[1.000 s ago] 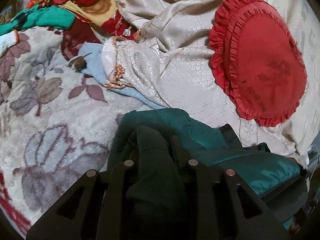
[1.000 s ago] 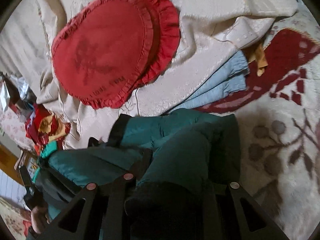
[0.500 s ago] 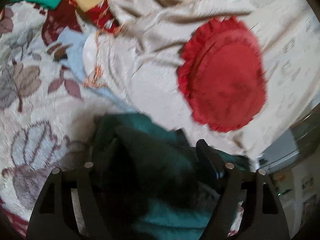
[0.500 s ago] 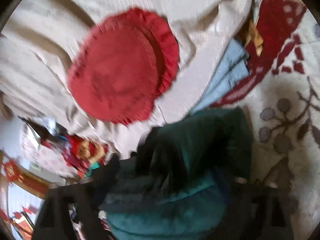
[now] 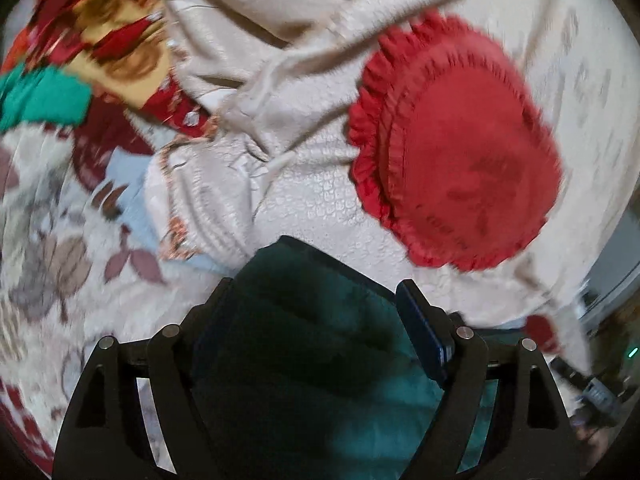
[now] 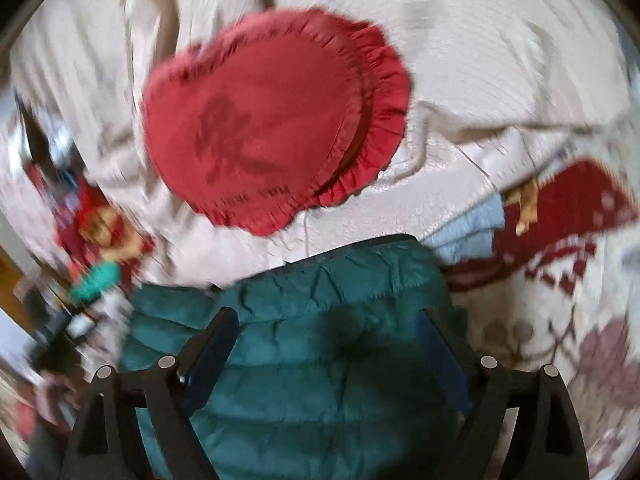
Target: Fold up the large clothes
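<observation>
A dark teal padded jacket (image 5: 312, 344) lies bunched on the bed, right under both grippers; it also shows in the right wrist view (image 6: 320, 320). My left gripper (image 5: 316, 300) is open, its jaws spread wide on either side of the jacket's folded edge. My right gripper (image 6: 324, 328) is open too, its fingers apart over the jacket's quilted top. Neither holds the cloth. Both views are blurred by motion.
A red frilled heart-shaped cushion (image 5: 460, 160) (image 6: 272, 128) lies on a cream bedspread (image 5: 312, 200) beyond the jacket. Light blue cloth (image 6: 468, 228), a floral blanket (image 5: 52, 248) and a pile of red, yellow and green clothes (image 5: 100, 52) lie around.
Both grippers were shut on the teal jacket a second ago. They have opened wide and let it go, and the jacket now rests folded on the bed.
</observation>
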Demonstrator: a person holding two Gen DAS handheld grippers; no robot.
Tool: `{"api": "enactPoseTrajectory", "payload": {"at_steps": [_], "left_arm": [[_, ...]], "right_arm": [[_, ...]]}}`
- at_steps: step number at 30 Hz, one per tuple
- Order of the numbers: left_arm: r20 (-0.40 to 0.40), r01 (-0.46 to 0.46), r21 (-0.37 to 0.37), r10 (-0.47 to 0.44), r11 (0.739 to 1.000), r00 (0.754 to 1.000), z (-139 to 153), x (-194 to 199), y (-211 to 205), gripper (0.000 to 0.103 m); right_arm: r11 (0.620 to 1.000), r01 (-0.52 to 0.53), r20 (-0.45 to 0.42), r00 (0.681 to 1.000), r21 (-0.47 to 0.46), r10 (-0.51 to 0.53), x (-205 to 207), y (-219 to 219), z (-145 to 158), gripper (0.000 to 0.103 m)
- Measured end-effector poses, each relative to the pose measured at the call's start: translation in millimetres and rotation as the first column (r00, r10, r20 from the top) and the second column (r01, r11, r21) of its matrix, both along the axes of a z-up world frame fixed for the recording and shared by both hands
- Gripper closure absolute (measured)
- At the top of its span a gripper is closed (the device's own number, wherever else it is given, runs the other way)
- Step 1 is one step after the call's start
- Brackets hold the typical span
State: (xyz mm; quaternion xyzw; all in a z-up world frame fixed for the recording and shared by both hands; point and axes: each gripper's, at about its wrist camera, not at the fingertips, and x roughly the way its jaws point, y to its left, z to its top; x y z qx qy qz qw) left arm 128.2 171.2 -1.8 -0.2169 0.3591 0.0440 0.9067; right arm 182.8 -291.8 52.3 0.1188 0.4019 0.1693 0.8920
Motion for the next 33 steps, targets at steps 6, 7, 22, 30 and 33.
{"api": "enactPoseTrajectory", "payload": {"at_steps": [6,7,22,30,33], "left_arm": [[-0.2,0.074,0.28,-0.017,0.957,0.98,-50,45,-42,0.022],[-0.218,0.084,0.294,-0.019,0.952,0.976,-59,47,-45,0.022],[-0.236,0.035,0.365,0.057,0.93,0.97,-100,72,-55,0.018],[-0.233,0.035,0.343,0.05,0.939,0.971,-101,71,-50,0.018],[-0.244,0.048,0.323,0.034,0.945,0.969,-99,71,-48,0.018]], "right_arm": [[0.988,-0.047,-0.099,0.995,-0.146,0.032,51,36,-42,0.014],[0.984,-0.053,-0.124,0.992,-0.169,0.032,57,38,-52,0.014],[0.991,-0.036,-0.15,0.989,-0.129,0.017,83,20,-107,0.007],[0.992,-0.051,-0.15,0.988,-0.115,0.034,84,20,-108,0.002],[0.99,-0.051,-0.139,0.99,-0.134,0.032,81,23,-105,0.002]]}}
